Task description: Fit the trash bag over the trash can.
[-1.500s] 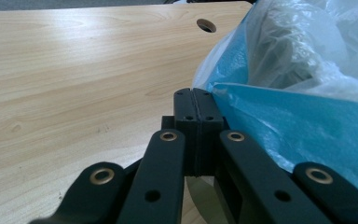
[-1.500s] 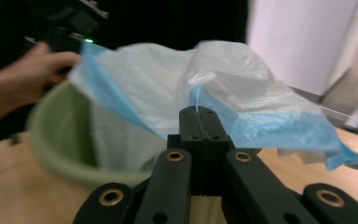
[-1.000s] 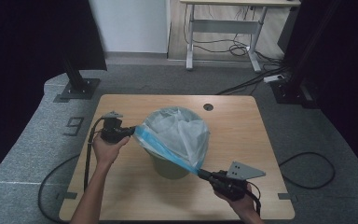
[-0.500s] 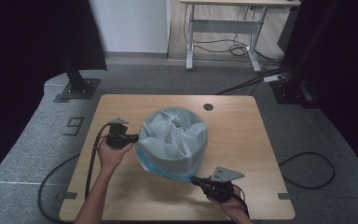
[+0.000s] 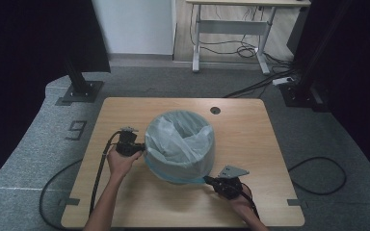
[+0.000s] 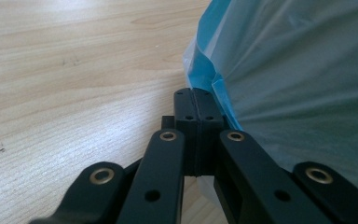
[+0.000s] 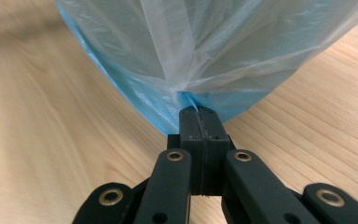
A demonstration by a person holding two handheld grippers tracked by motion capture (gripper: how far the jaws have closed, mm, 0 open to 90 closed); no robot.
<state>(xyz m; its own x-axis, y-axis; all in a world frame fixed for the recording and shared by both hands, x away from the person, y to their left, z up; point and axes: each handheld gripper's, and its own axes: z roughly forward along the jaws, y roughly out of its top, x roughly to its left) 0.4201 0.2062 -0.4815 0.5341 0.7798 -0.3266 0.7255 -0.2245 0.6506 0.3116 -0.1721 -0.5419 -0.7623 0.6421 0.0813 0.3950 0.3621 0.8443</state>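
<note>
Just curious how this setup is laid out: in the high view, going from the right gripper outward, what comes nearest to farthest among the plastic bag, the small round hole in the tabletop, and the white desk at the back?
From the right gripper:
1. Plastic bag: pinched in its jaws, mid-table.
2. Round hole: far side of the tabletop, past the bag.
3. White desk: on the floor beyond the table, at the back.

The high view is evenly lit from above, with the wooden desk the brightest area and black curtains at both sides swallowing nearly all detail. Shadows under the translucent bin liner are soft and short. This view is slightly soft overall, with mild bending of straight lines toward the edges. In the left gripper view a pale glare washes out the desk grain along the top, and the nearest black jaws are blurred. In the right gripper view the liner glows with light passing through it, and the far desk is out of focus.
</note>
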